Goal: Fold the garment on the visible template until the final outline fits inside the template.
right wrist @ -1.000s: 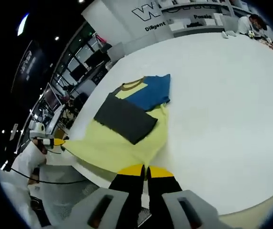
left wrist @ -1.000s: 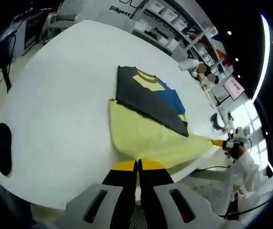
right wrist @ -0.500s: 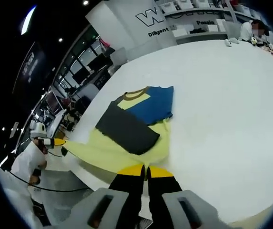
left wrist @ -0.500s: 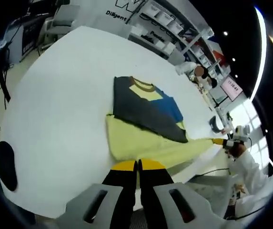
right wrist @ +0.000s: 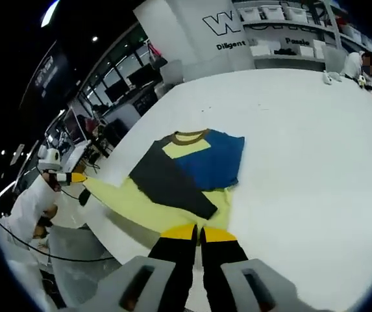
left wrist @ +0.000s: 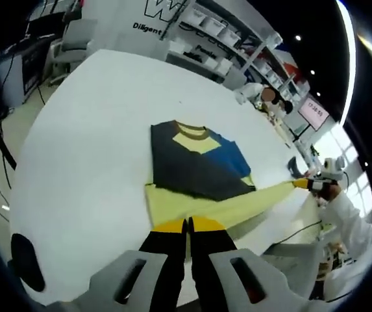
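Shelving and printed wall panels ring a broad white table where the garment lies, its grey sleeve flap folded across the chest. Both grippers pinch the yellow hem, the left gripper and right gripper pulling it taut; the bottom fold seems underway, and the hem probably needs carrying toward the collar. No template outline is discernible, and each view catches the opposite gripper at the hem's far corner.
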### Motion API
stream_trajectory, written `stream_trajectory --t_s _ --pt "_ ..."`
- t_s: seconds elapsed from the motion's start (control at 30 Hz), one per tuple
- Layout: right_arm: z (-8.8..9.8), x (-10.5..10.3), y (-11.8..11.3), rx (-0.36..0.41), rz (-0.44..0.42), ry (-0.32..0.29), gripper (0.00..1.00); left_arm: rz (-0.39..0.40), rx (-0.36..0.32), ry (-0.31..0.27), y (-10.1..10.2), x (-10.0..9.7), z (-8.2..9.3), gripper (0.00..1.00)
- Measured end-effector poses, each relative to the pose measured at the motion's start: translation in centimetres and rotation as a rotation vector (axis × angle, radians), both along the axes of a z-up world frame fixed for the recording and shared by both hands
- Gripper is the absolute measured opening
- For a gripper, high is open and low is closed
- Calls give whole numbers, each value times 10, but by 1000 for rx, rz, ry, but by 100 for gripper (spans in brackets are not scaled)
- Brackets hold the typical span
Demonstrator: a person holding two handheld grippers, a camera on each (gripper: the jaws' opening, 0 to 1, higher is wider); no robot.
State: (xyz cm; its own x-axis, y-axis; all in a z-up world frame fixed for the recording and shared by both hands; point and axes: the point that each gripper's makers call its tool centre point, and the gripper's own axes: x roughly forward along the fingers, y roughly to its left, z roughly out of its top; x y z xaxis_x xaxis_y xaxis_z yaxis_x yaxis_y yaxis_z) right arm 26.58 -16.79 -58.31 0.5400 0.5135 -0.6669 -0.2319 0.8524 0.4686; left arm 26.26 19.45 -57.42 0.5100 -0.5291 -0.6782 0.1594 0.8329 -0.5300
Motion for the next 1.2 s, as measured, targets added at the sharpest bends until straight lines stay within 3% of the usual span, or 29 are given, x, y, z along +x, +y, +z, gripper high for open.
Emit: stream_trajectory --t_s 0.3,0.63,0.7,0.87,1.2 --pt "33 50 7 -97 103 -55 0 -49 47 -74 4 49 30 0" --pt "37 83 9 -150 157 -65 0 -72 126 -75 11 83 28 0" --pt "45 103 7 -167 167 -76 0 -77 137 -85 12 101 35 0" --pt "51 121 8 -184 180 -91 0 -89 168 -116 11 123 49 0" --pt "59 144 8 -218 195 -106 0 -111 213 -146 9 154 58 0"
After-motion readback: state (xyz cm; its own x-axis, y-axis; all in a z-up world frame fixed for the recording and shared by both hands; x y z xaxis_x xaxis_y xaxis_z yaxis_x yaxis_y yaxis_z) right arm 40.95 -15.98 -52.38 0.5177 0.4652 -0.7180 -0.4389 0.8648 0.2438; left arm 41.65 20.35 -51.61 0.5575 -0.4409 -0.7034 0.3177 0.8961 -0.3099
